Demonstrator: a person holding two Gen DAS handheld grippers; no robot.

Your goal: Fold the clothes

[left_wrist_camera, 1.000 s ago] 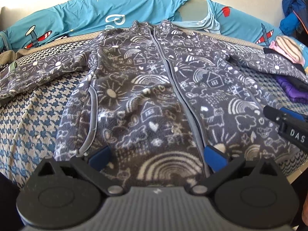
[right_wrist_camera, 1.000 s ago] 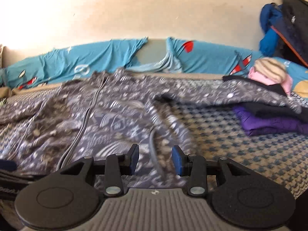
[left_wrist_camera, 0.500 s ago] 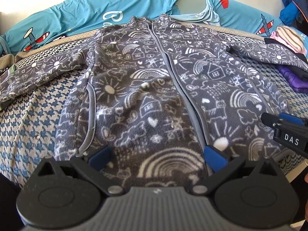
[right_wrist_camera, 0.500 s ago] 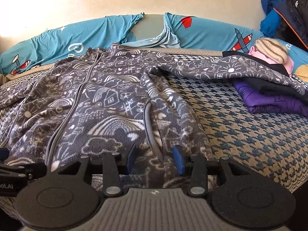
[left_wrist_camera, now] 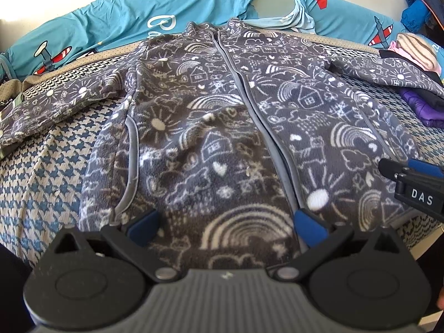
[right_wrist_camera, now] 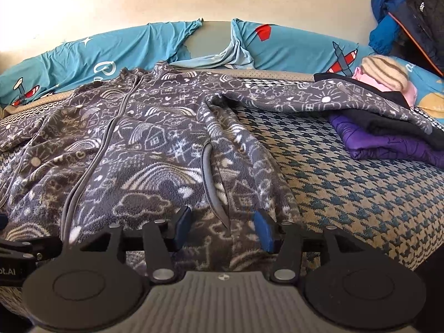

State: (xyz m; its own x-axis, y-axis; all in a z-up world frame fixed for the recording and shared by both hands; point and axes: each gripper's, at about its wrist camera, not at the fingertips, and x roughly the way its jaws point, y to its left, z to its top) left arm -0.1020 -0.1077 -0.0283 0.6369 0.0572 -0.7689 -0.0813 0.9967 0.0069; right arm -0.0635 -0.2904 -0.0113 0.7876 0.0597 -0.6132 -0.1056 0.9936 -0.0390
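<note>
Both tools sit at the hem of the grey fleece jacket (left_wrist_camera: pixel 222 127), which lies front up, zipped, spread flat on the houndstooth bed cover (right_wrist_camera: pixel 347 183). The left gripper (left_wrist_camera: pixel 226 223) stands spread wide over the hem beside the zip, pinching nothing. The right gripper (right_wrist_camera: pixel 223 229) is opening around the pocket edge, pads off the cloth. Best to smooth the hem first, then take a sleeve — the far one drapes over the purple folded pile (right_wrist_camera: pixel 388 141) beyond the jacket.

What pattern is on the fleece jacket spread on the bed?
Dark grey fleece jacket with white doodles: rainbows, houses, suns, hearts, clouds. Clearest in the left wrist view.
</note>
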